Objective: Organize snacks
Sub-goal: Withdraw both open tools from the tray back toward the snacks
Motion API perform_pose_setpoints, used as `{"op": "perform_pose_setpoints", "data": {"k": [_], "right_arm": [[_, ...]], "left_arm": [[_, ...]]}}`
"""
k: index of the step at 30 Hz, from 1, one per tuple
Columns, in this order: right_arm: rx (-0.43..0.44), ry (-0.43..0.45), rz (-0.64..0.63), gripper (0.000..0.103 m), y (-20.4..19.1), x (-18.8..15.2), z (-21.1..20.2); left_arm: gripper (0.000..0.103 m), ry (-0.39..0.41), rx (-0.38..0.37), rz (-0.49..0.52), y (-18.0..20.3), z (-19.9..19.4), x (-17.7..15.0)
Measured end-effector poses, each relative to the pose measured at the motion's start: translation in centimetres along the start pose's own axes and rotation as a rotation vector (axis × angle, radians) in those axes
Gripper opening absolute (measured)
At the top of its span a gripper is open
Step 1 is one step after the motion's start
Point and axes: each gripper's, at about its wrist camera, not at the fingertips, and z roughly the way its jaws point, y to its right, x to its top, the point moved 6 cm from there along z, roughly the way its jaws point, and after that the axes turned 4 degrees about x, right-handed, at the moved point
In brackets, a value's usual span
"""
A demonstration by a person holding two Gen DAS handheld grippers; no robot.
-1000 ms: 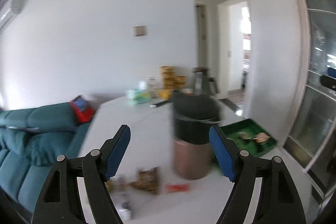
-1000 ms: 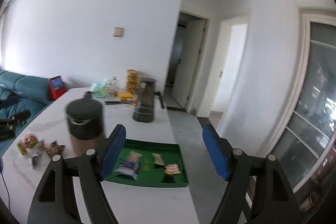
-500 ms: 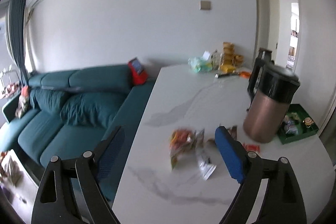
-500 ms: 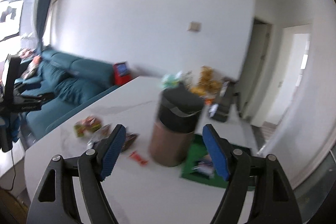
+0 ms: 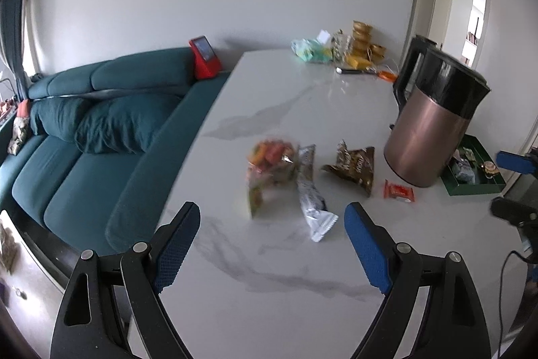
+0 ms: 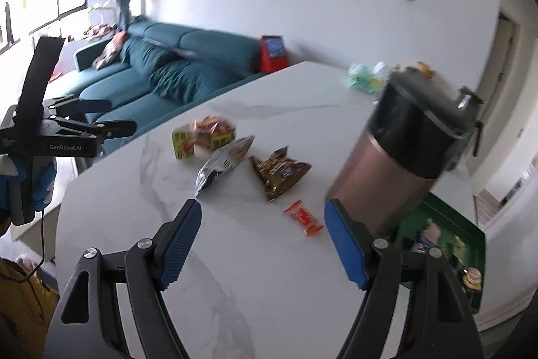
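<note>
Loose snacks lie on the white marble table (image 5: pixel 285 258): an orange-green bag (image 5: pixel 269 164) (image 6: pixel 208 133), a silver packet (image 5: pixel 311 190) (image 6: pixel 223 164), a brown bag (image 5: pixel 353 167) (image 6: pixel 279 172) and a small red packet (image 5: pixel 399 190) (image 6: pixel 302 217). A green tray (image 5: pixel 470 187) (image 6: pixel 477 244) holding several snacks sits behind the kettle. My left gripper (image 5: pixel 272 244) is open and empty, above the table near the silver packet. My right gripper (image 6: pixel 262 241) is open and empty, near the red packet.
A copper and black kettle (image 5: pixel 433 123) (image 6: pixel 410 150) stands between the loose snacks and the tray. A dark pitcher (image 5: pixel 410 69), stacked tins and bags sit at the table's far end. A teal sofa (image 5: pixel 101 123) runs along the left edge.
Both grippers have swung left and down from the tray side toward the loose snacks, which now lie closer in front. Both stay open and empty.
</note>
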Motion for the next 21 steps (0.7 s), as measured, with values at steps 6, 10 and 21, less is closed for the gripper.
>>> {"op": "perform_pose_setpoints", "data": {"k": [6, 10, 21], "right_arm": [[0.074, -0.068, -0.014, 0.103, 1.3, -0.6, 4.9], [0.106, -0.109, -0.015, 0.103, 2.3, -1.2, 7.8], [0.169, -0.197, -0.030, 0.103, 4.9, -2.2, 14.4]], "left_arm": [[0.084, -0.070, -0.016, -0.003, 2.7, 3.7, -0.3], [0.084, -0.105, -0.002, 0.010, 4.0, 6.3, -0.4], [0.084, -0.214, 0.030, 0.003, 4.9, 11.9, -1.0]]}}
